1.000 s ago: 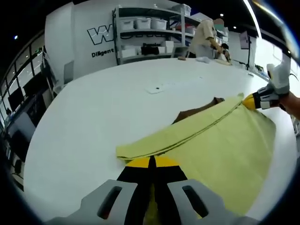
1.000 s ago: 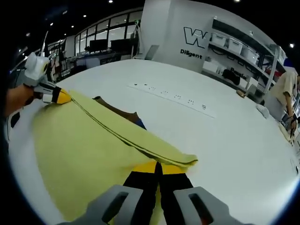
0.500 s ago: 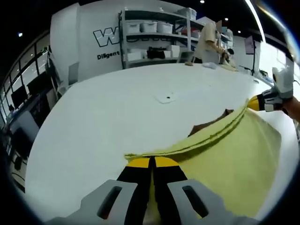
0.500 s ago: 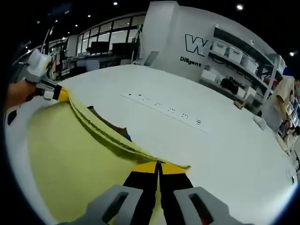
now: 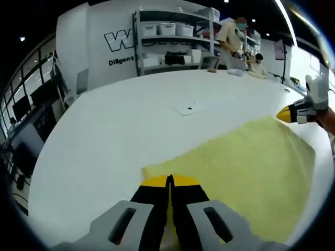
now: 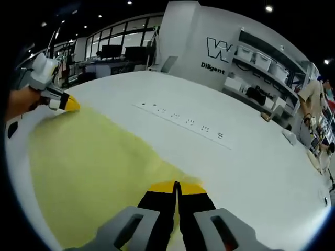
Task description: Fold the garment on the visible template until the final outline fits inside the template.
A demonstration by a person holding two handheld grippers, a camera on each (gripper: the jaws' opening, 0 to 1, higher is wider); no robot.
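Bright workshop hall, white walls.
Grey shelving (image 5: 172,36) holds white bins (lettering on the wall (image 6: 220,49) beside it); dark windows (image 6: 115,49) and ceiling spotlights.

Yellow garment (image 5: 246,167), spread flat on white table (image 5: 120,125)

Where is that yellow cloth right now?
The yellow cloth lies spread flat on the white table, stretched between the two tongs: the left tongs pinch one corner and the right tongs pinch the other.

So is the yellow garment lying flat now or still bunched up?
Flat: the yellow garment lies smooth on the white table, no raised edge, both grippers pinching its corners.
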